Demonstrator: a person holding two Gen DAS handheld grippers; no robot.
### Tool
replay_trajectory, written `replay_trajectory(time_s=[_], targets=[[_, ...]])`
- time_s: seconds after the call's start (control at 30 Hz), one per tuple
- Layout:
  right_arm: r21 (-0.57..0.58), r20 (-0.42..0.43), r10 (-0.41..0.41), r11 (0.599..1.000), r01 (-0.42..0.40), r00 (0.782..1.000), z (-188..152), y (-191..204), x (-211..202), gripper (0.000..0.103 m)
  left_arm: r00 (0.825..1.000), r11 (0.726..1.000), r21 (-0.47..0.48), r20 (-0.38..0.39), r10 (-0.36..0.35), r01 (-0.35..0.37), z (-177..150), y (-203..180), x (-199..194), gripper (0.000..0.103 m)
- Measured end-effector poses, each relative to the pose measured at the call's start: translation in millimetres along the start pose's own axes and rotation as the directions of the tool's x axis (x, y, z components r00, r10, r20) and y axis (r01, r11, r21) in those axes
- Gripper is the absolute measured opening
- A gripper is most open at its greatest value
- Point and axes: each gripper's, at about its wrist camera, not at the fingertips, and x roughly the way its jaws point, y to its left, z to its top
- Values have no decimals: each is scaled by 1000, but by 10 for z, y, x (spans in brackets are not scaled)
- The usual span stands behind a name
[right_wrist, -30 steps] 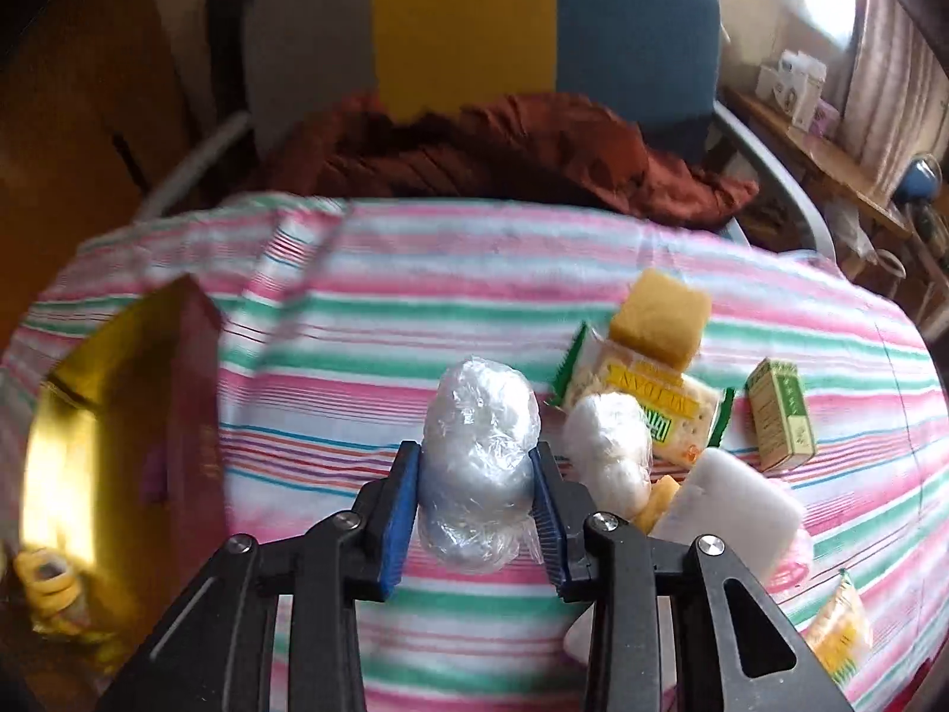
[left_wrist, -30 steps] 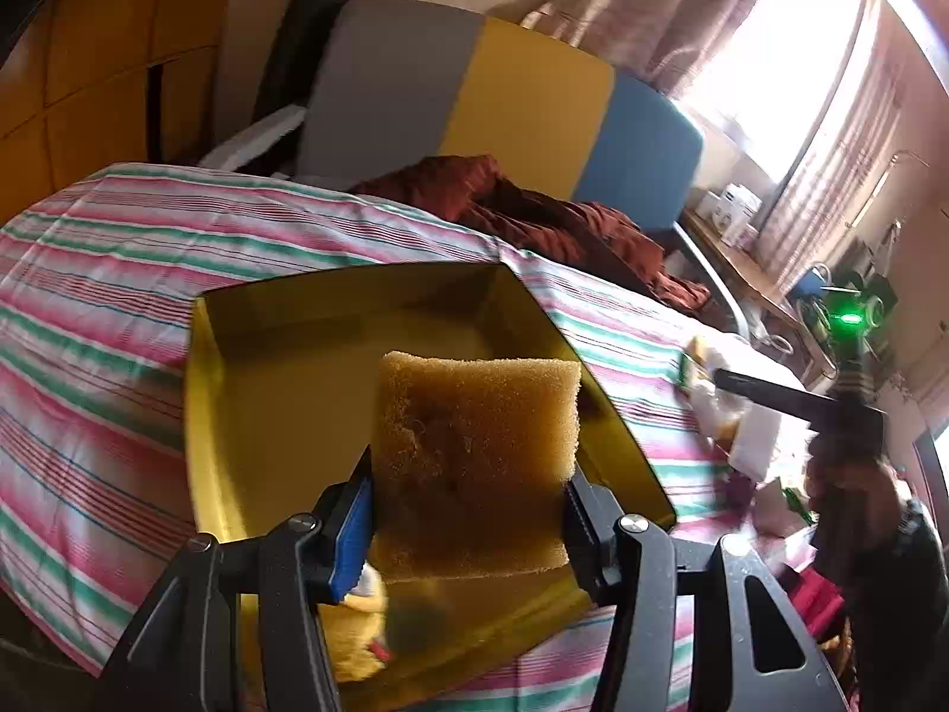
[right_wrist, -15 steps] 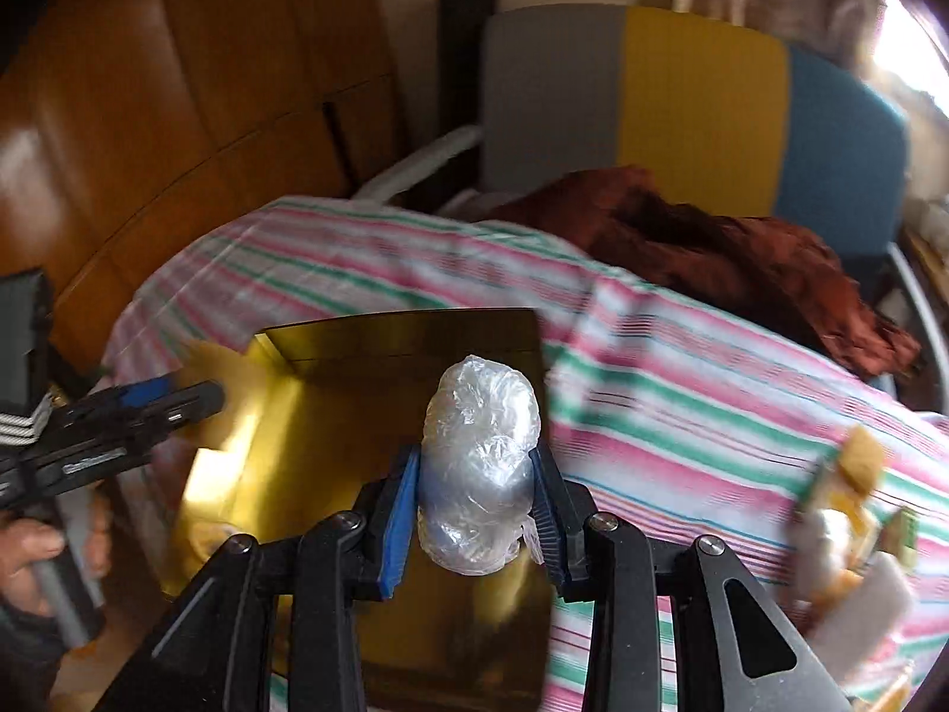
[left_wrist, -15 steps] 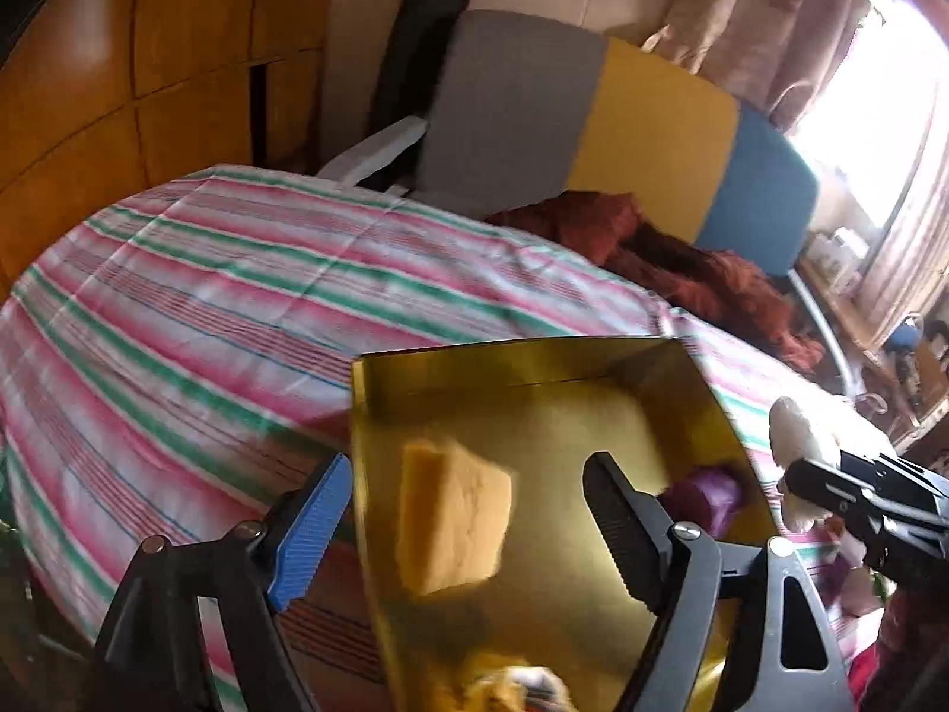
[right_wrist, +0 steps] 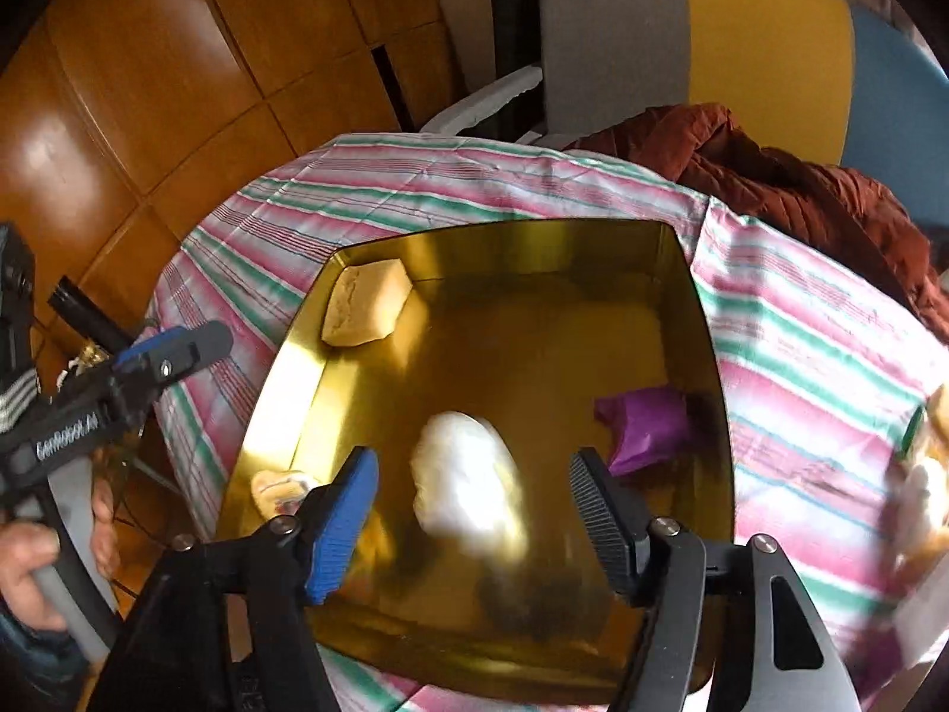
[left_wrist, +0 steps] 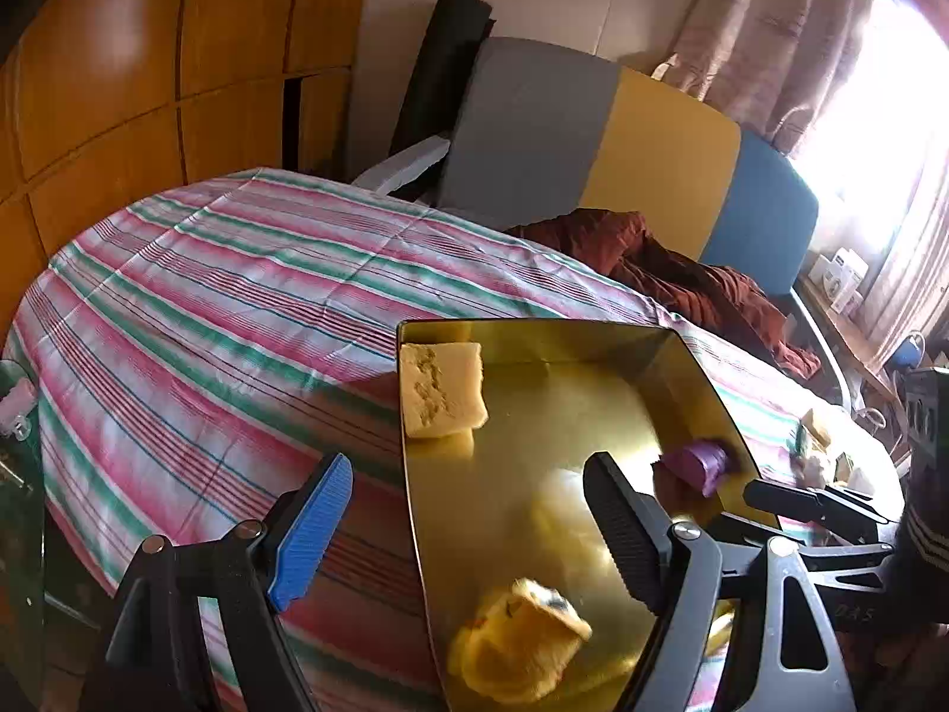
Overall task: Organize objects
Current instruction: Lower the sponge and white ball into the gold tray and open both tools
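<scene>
Right gripper [right_wrist: 471, 510] hangs over the gold tray [right_wrist: 279, 391], jaws spread and just been opening, pads clear of everything. The plastic-wrapped white bundle [right_wrist: 468, 477] sits between and beyond the two pads at 12 o'clock, motion-blurred, touching neither pad; whether it already rests on the tray floor cannot be told. Purple crinkly wrapper [right_wrist: 646, 427] lies at 2 o'clock from that gripper, against the tray's right wall. Yellow sponge [right_wrist: 368, 308], porous rounded block, is in the tray's far left corner at 11 o'clock. A small pale item at 9 o'clock by the near left wall is too blurred to name.

Left gripper [left_wrist: 468, 528] has jaws wide apart, nothing held. Its blue ribbed pad is over the striped tablecloth [left_wrist: 207, 308], its black ribbed pad over the tray. From it the sponge [left_wrist: 442, 397] is at 12 o'clock, leaning on the tray's far left wall, well clear of the pads. A yellow crumpled packet [left_wrist: 522, 647] lies at 5 o'clock, on the near tray floor.

Tray is shiny, mirror-like metal, rectangular with raised walls, and reflects its contents. The cloth is pink, green and white stripes, creased. Behind it is a grey-yellow-blue padded chair back [left_wrist: 623, 142] with a rust-brown quilted garment [left_wrist: 682, 273].
</scene>
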Motion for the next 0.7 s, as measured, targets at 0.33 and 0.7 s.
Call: replay_trajectory(time_s=[0.33, 0.7], targets=[[-28, 102, -125, 991, 129, 987, -357, 181, -347, 78, 997, 996, 64, 65, 52, -57, -206, -253, -311, 82], [-18, 209, -198, 978, 206, 958, -588, 236, -682, 81, 998, 993, 107, 50, 48, -53, -408, -387, -416, 82]])
